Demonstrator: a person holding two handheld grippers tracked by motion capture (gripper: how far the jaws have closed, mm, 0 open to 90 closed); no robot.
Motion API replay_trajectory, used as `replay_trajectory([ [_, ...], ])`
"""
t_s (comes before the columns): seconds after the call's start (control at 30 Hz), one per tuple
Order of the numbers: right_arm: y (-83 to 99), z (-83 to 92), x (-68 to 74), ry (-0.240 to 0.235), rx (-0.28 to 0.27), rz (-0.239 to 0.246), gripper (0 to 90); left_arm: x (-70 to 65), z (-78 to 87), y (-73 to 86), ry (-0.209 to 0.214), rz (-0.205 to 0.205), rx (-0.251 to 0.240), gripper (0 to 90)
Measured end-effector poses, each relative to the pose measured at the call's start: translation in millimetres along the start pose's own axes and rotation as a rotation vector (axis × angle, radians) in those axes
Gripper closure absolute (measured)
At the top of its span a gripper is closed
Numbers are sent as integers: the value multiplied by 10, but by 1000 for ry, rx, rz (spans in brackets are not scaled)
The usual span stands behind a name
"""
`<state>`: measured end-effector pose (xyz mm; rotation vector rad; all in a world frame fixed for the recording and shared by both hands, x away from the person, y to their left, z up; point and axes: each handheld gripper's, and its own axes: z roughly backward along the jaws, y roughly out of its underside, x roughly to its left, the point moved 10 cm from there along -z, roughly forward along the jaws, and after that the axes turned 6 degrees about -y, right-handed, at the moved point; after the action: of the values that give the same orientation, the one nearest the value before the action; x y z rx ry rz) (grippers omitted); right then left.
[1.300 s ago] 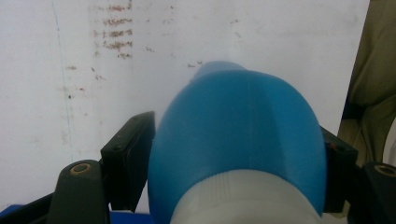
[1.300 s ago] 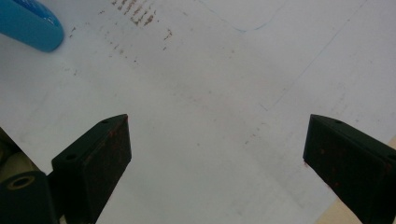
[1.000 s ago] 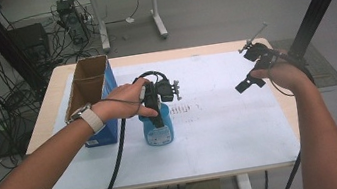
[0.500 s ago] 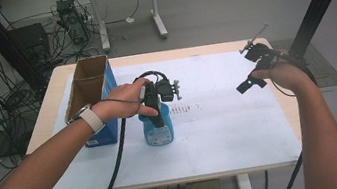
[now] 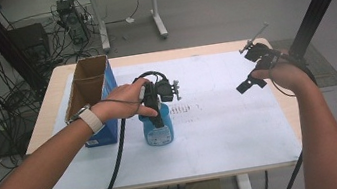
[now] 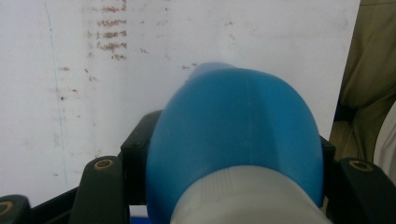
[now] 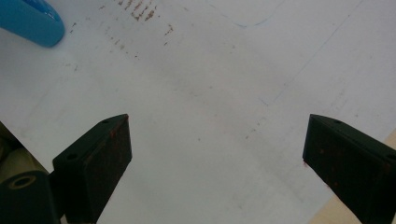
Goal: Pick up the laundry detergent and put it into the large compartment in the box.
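A blue plastic bottle with a pale cap stands upright on the white sheet near the table's middle. My left gripper comes down on it from above and is shut on its upper body. In the left gripper view the bottle bulges between the two black jaws of the left gripper. My right gripper hangs over the table's right side, open, with nothing in it. The right gripper view has the right gripper spread wide over bare sheet, with the bottle's base at the top left corner.
A tall open cardboard box with blue sides stands at the table's left, close to my left forearm. A white sheet covers most of the table, with brown smudges right of the bottle. Cables trail off the front edge.
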<state>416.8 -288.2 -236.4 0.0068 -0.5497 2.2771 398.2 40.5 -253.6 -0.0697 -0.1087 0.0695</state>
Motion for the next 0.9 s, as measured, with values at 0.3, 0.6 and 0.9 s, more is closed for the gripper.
replay_trajectory([
  [0.3,6,-8,0,1,3,-1,82,-1,0,11,-1,-1,-6,386],
  [0.6,-7,-3,5,3,4,2,82,2,1,7,1,2,-3,386],
  [0.9,7,-17,-1,0,11,-4,87,4,-1,9,1,0,-6,387],
])
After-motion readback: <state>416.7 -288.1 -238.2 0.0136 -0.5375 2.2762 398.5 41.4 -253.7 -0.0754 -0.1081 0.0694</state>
